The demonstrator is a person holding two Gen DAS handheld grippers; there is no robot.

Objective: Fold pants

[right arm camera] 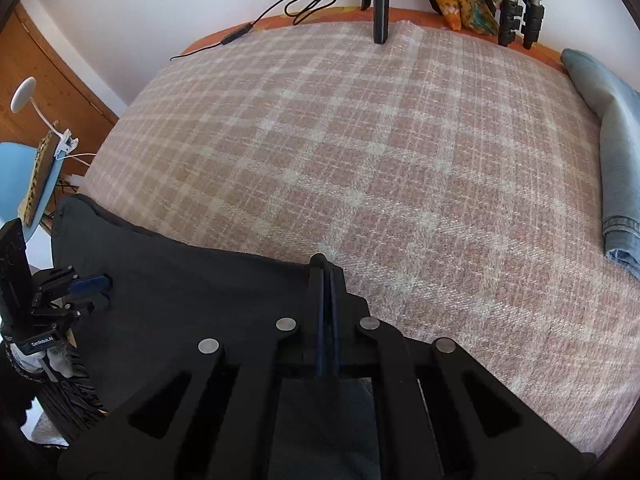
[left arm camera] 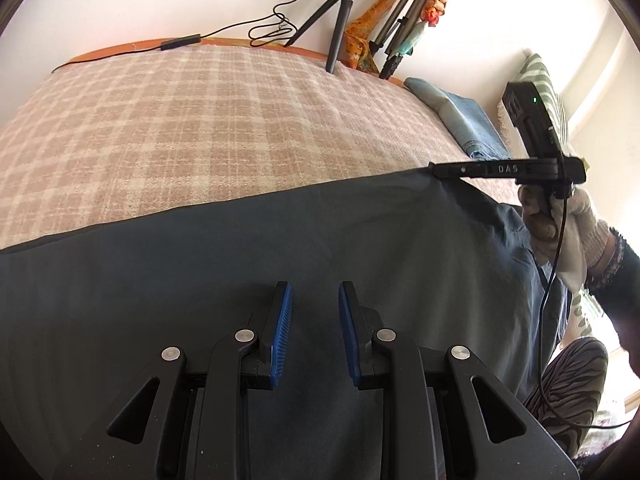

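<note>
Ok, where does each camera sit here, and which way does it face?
Left wrist: rides the left tongs, looking down over the dark pants toward the wall; its open blue pads and the gloved right hand show.
Right wrist: rides the right tongs, shut on the pants' far edge, facing the checked blanket; the left tongs show at left.
Shared: pants, blanket, folded jeans, tripod.

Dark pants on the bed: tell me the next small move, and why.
Probably close the left gripper on the dark pants: its jaws stand apart above the cloth, while the right gripper is already shut on the far edge, so both ends could lift together.
</note>
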